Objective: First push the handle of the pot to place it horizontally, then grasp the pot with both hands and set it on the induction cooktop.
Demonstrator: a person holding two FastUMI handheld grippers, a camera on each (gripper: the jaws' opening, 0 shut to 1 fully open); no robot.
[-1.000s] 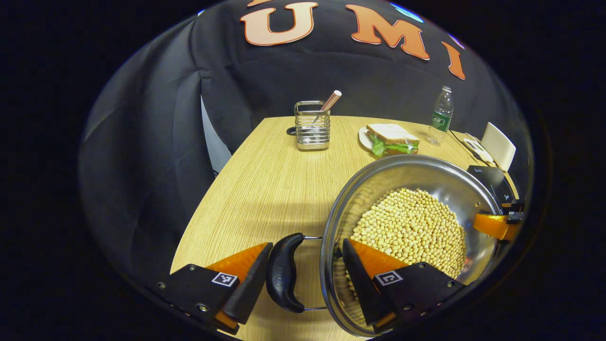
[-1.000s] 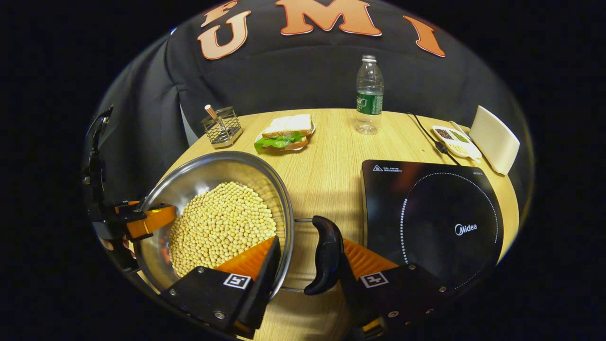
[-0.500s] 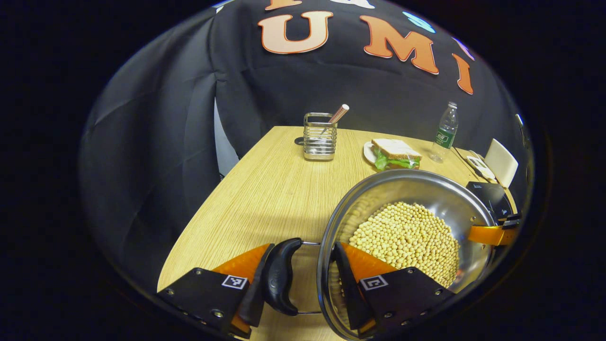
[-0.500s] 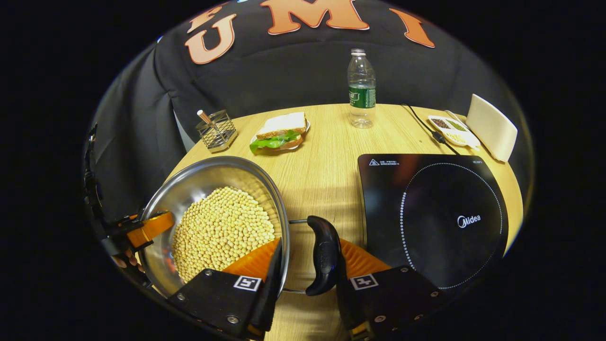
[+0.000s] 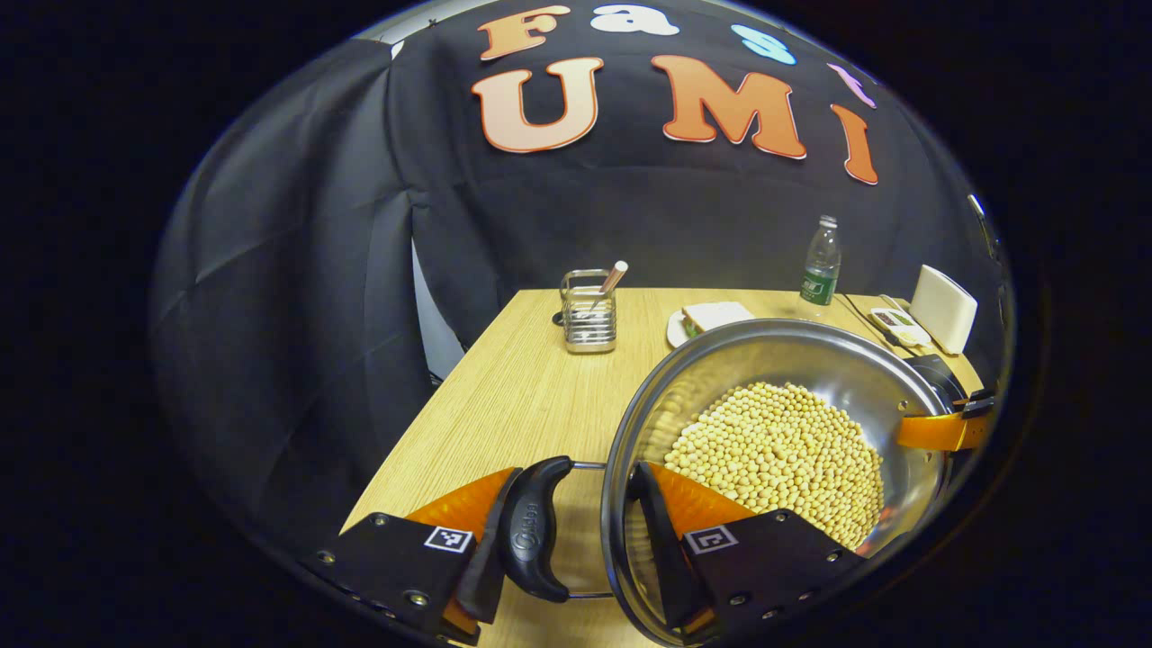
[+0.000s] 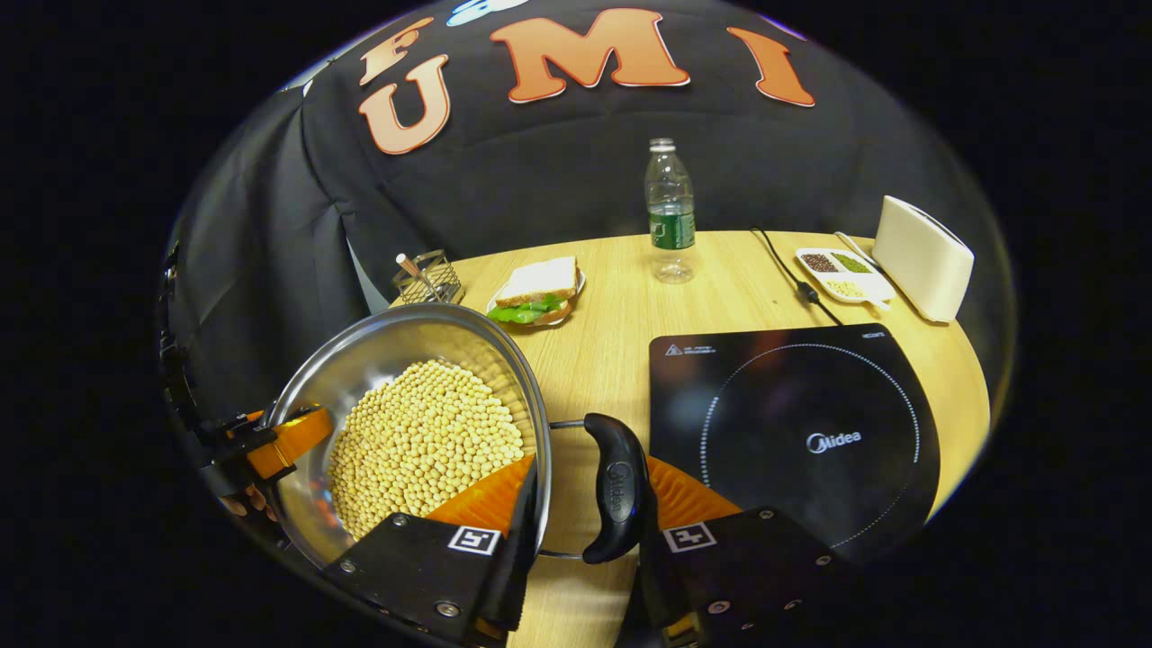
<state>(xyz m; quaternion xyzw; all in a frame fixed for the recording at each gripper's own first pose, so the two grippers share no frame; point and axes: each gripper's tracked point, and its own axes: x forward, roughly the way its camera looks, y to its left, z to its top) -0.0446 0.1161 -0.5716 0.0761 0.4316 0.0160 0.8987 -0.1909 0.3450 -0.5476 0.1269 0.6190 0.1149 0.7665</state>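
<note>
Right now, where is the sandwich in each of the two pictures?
Left gripper view: the sandwich sits far back, right of center, peeking over the far rim of the pot.
Right gripper view: the sandwich lies left of center, just past the pot.
Shared landmark: the water bottle stands to the sandwich's right in both.

Pot (image 5: 792,423) of beans: raised since a second ago, table edge now lower in frame beneath it. Left gripper (image 5: 576,540): outer finger closed in against black handle (image 5: 533,531). Right gripper view: induction cooktop (image 6: 792,432) shifted left; sandwich (image 6: 536,292) now partly behind rim.
</note>
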